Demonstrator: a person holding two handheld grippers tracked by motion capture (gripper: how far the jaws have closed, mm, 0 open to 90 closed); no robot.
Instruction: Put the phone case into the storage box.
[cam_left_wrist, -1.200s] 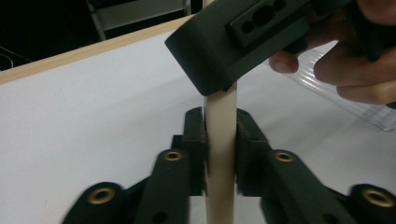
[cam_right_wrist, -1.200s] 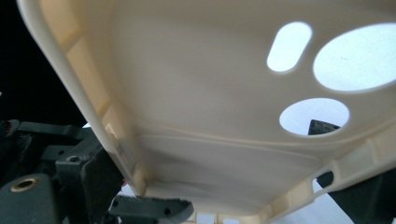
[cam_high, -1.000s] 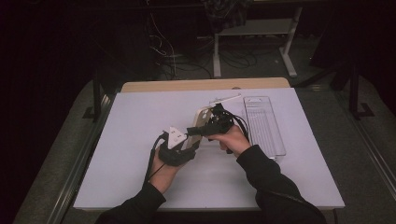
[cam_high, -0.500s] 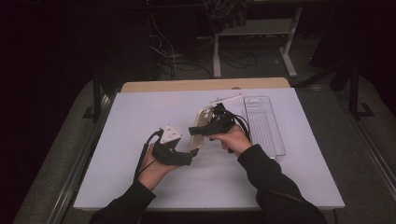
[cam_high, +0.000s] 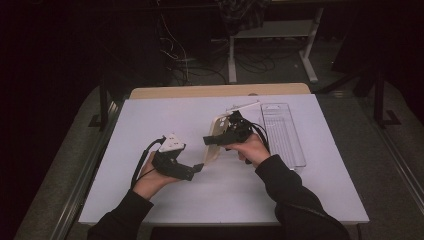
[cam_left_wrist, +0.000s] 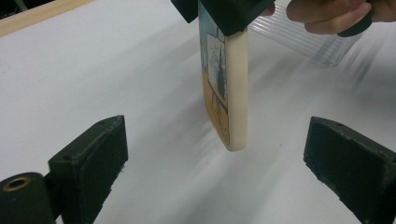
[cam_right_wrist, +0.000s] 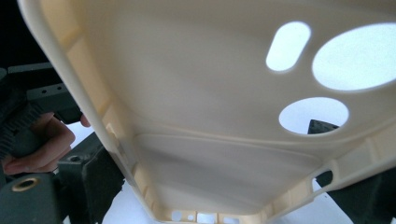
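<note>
Right tongs (cam_high: 212, 140) grip a cream phone case (cam_high: 214, 145), holding it on edge above the white bench (cam_high: 125, 125), its printed face showing in the left gripper view. Left tongs (cam_left_wrist: 224, 172) gape wide and empty just short of the case's lower end. A clear ribbed tray (cam_high: 282, 132), possibly a lid, lies beside the right hand (cam_high: 250, 150).

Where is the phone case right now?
In the high view the phone case stands on edge near the table's middle, clamped by the right gripper, with the open left gripper just before it.
</note>
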